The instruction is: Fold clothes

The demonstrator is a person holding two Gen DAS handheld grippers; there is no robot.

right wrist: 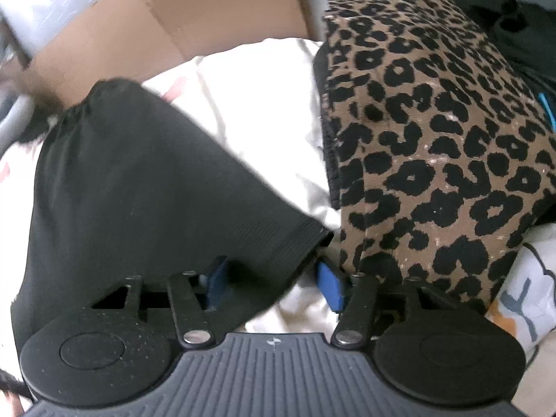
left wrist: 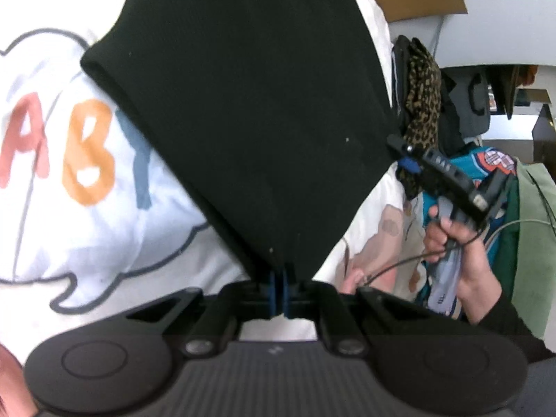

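While the left gripper point(left wrist: 279, 290) pinches the matte black garment's point(left wrist: 243, 104) corner, the right gripper point(right wrist: 274, 283) gapes wide — ribbed hem between its blue pads point(right wrist: 330, 286).

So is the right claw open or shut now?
Open. The right claw has its blue pads wide apart, with the black cloth's hem lying between them, not pinched.

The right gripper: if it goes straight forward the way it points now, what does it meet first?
Probably the black garment, whose ribbed edge already lies between the open fingers of the right gripper. The leopard-print garment sits to the right; depth is unclear.
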